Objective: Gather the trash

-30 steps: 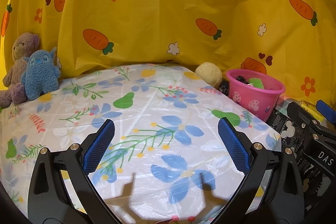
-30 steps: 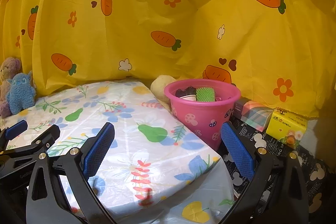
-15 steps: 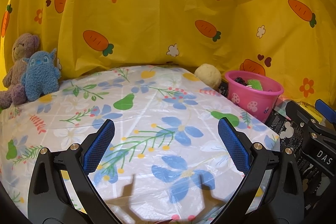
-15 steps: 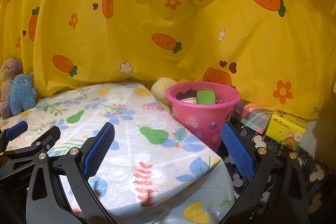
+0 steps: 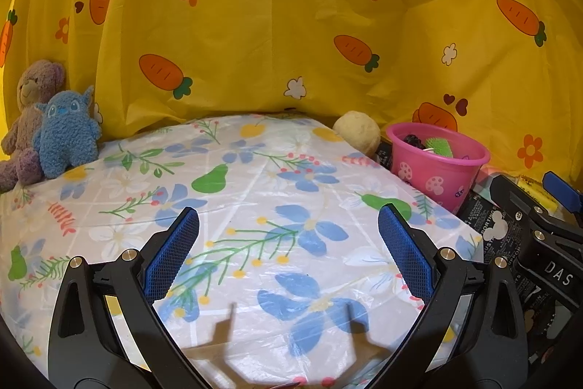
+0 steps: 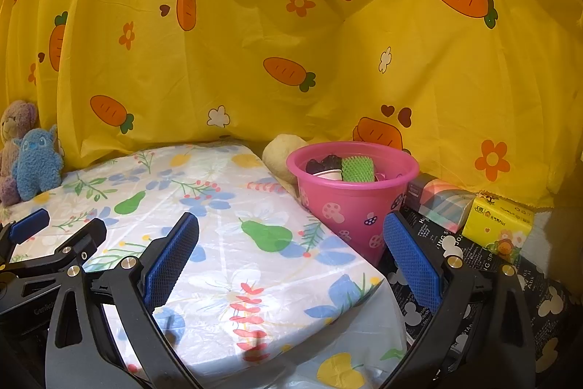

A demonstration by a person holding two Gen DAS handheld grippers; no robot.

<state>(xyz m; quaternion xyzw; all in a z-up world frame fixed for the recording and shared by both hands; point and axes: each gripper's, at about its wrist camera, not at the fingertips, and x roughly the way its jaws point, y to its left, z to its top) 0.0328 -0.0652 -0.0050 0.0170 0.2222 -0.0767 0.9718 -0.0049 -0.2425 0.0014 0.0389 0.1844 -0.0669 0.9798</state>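
Observation:
A pink bucket (image 6: pixel 351 199) with mushroom prints stands just off the right edge of the flower-print table (image 6: pixel 226 243). It holds a green textured piece (image 6: pixel 357 169), a dark crumpled piece (image 6: pixel 322 164) and a white cup. The bucket also shows in the left wrist view (image 5: pixel 437 166). My left gripper (image 5: pixel 288 250) is open and empty above the table's front. My right gripper (image 6: pixel 289 254) is open and empty, short of the bucket. The right gripper shows at the right of the left wrist view (image 5: pixel 539 228).
A yellow carrot-print cloth (image 5: pixel 291 24) hangs behind. A blue plush (image 5: pixel 65 133) and a purple bear (image 5: pixel 31 112) sit at the table's far left. A cream ball (image 5: pixel 357 132) lies by the bucket. A striped box (image 6: pixel 441 203) and yellow tissue pack (image 6: pixel 501 225) lie right of it.
Both grippers have drifted back slightly; the bucket sits a little farther and lower in both views. Jaws stay open.

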